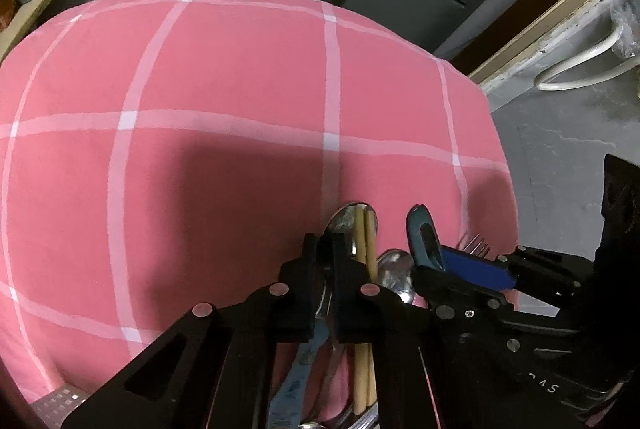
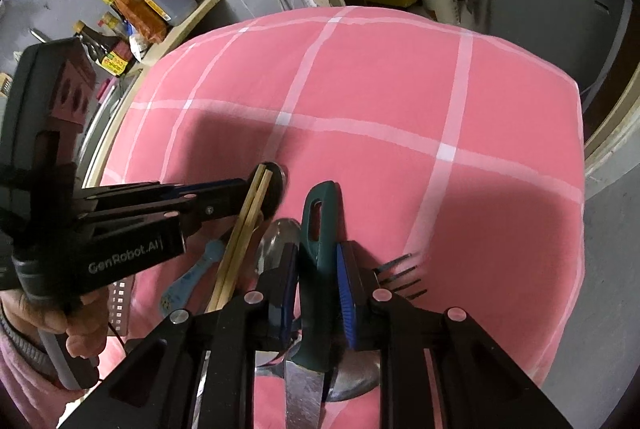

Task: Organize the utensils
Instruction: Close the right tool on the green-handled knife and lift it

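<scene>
Far pink cloth (image 1: 240, 89) lies free; chopsticks (image 1: 366, 237), knife (image 2: 318, 249) crowd the near edge

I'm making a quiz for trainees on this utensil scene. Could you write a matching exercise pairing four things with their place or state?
Things:
1. dark green plastic-handled knife
2. pair of light wooden chopsticks
3. black-tined fork
4. shiny metal spoon

Places or states:
A. lies just right of the right gripper
B. between the right gripper's fingers
C. between the left gripper's fingers
D. lies across that spoon's bowl

Pairs: 1-B, 2-D, 3-A, 4-C
</scene>
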Demonstrator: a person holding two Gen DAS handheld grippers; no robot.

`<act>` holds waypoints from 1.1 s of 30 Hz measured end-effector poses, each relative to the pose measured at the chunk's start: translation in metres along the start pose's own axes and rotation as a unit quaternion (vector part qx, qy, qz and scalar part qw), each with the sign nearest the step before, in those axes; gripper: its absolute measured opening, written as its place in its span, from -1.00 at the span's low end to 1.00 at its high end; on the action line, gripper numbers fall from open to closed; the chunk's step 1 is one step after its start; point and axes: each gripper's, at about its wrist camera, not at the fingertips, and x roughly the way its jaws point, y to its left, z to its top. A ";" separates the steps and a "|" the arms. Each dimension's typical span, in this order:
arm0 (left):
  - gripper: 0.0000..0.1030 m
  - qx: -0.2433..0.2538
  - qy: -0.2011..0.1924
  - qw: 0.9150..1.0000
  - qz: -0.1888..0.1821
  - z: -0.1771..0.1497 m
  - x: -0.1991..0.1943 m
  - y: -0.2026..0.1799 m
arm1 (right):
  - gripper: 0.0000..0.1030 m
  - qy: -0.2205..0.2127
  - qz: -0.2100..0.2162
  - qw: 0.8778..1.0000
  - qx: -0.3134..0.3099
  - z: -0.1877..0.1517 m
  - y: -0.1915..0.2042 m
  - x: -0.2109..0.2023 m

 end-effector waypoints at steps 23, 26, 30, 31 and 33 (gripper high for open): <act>-0.96 0.030 0.048 0.998 -0.018 -0.017 -0.006 -0.009 | -0.64 -0.017 0.038 0.998 0.042 -0.010 -0.017 -0.005; -1.00 0.024 0.040 0.999 -0.025 -0.019 -0.006 -0.010 | -0.64 -0.024 0.039 0.998 0.048 -0.013 -0.017 -0.005; -1.00 -0.021 0.007 0.999 -0.040 -0.030 -0.016 0.000 | -0.65 -0.037 0.047 0.996 0.062 -0.020 -0.021 -0.010; -1.00 -0.024 0.000 0.999 -0.038 -0.034 -0.019 0.002 | -0.65 -0.043 0.048 0.996 0.064 -0.022 -0.021 -0.012; -1.00 -0.028 -0.009 0.999 -0.036 -0.042 -0.026 0.003 | -0.65 -0.051 0.051 0.995 0.069 -0.026 -0.021 -0.014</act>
